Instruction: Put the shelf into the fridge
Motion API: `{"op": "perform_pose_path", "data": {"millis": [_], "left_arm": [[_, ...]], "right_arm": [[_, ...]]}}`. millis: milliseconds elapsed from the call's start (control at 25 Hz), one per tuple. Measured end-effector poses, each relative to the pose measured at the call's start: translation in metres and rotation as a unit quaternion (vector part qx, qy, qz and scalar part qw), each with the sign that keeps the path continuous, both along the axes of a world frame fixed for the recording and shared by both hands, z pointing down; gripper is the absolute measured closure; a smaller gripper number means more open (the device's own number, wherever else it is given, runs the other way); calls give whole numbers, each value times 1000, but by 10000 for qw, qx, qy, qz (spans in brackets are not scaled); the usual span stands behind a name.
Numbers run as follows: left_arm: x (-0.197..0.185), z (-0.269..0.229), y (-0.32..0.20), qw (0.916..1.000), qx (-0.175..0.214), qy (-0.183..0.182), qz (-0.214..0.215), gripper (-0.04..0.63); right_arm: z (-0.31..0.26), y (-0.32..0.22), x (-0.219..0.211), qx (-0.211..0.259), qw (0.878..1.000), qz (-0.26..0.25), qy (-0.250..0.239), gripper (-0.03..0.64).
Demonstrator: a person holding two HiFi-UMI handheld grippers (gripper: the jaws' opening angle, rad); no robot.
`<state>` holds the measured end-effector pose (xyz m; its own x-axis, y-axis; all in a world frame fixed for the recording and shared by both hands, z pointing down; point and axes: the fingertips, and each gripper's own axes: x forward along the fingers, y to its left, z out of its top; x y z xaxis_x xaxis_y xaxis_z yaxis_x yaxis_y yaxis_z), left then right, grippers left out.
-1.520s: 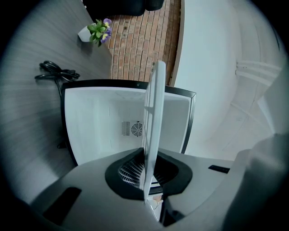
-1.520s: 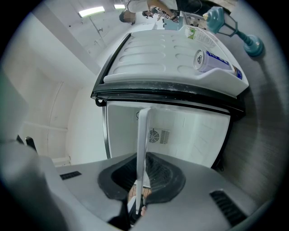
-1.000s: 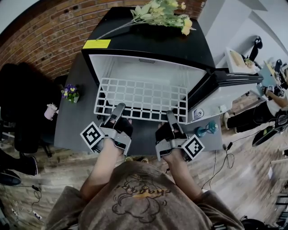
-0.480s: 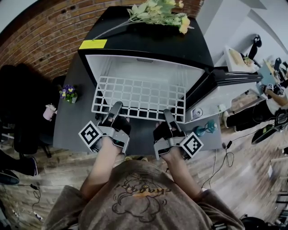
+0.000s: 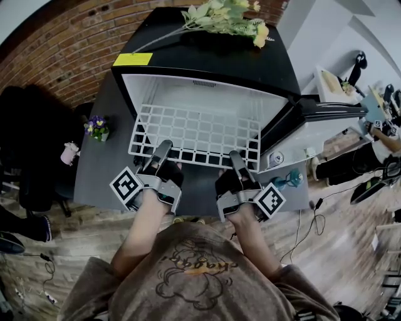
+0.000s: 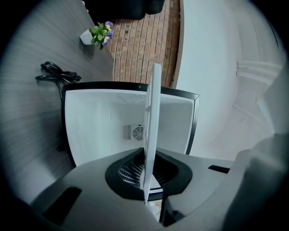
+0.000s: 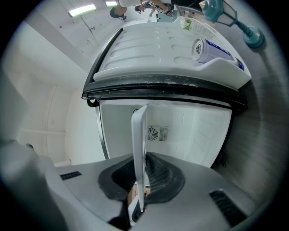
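At the bottom centre of the head view, the person (image 5: 194, 276) holds both grippers side by side just below the frame's middle. The left gripper (image 5: 164, 148) has its jaws pinched on the near edge of the white wire shelf (image 5: 194, 133); its own view shows the shelf (image 6: 152, 117) edge-on between the ribbed pads. The right gripper (image 5: 235, 157) clamps the same near edge further right, and there too the shelf (image 7: 139, 135) stands edge-on between closed jaws. The shelf lies level in mid frame, its far part inside the open mouth of the black fridge (image 5: 207, 59), its near part jutting out. The fridge door (image 5: 313, 119) hangs open at the right. A yellow note (image 5: 133, 59) and a flower spray (image 5: 225, 15) lie on the fridge top, in the upper frame.
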<state>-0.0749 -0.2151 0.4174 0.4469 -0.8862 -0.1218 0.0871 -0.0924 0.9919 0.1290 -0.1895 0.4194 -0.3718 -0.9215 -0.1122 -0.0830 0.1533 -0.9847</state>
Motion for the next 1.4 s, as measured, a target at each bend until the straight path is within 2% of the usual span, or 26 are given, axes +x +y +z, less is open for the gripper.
{"op": "perform_pose_path", "data": {"millis": [400, 1400], "left_arm": [[0, 0, 0, 10000, 5, -56, 8, 545], [1, 3, 13, 10000, -17, 22, 40, 545]], "right_arm": [[0, 0, 1, 141, 9999, -13, -42, 586], [4, 8, 2, 62, 9997, 51, -220, 586]]}}
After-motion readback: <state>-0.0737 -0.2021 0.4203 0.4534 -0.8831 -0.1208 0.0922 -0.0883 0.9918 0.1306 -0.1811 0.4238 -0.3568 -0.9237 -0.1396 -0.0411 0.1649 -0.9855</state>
